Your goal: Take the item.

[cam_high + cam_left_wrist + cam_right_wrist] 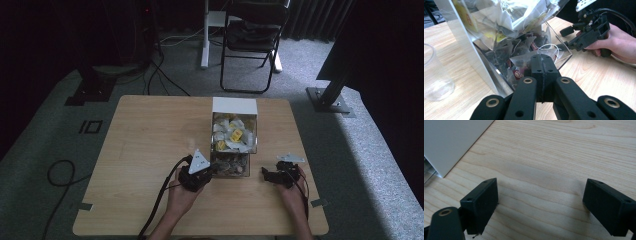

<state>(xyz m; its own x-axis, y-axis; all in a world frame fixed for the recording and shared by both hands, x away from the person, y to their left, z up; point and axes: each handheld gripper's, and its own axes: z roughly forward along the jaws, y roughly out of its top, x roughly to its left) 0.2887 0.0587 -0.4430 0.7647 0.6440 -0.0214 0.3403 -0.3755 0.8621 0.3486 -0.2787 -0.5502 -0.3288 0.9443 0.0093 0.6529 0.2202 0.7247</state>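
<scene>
Clear plastic walls of the tea-bag box [234, 131] stand just past my left tongs [541, 60], whose black jaws are pressed together at the open bottom shelf of the box. A tea bag [530, 58] lies right at their tips, pale and see-through with a white string looping beside it; I cannot tell whether a corner of it is pinched between the jaws or only lies against them. More bags are heaped behind it in the lower shelf, dark ones with red labels, and white and yellow packets fill the upper part above. In the left gripper view a clear plastic cup [435, 75] stands on the wooden table [150, 130] to the left of the box, apart from it. My right tongs [539, 207] hover over bare wood with their jaws wide apart and nothing between them; a white side of the box [451, 142] sits off to their upper left. From above, my left tongs [196, 175] sit at the box's front left corner and my right tongs [281, 175] lie to its right, near it but not touching. A black chair [252, 40] stands on the carpet beyond the table.
</scene>
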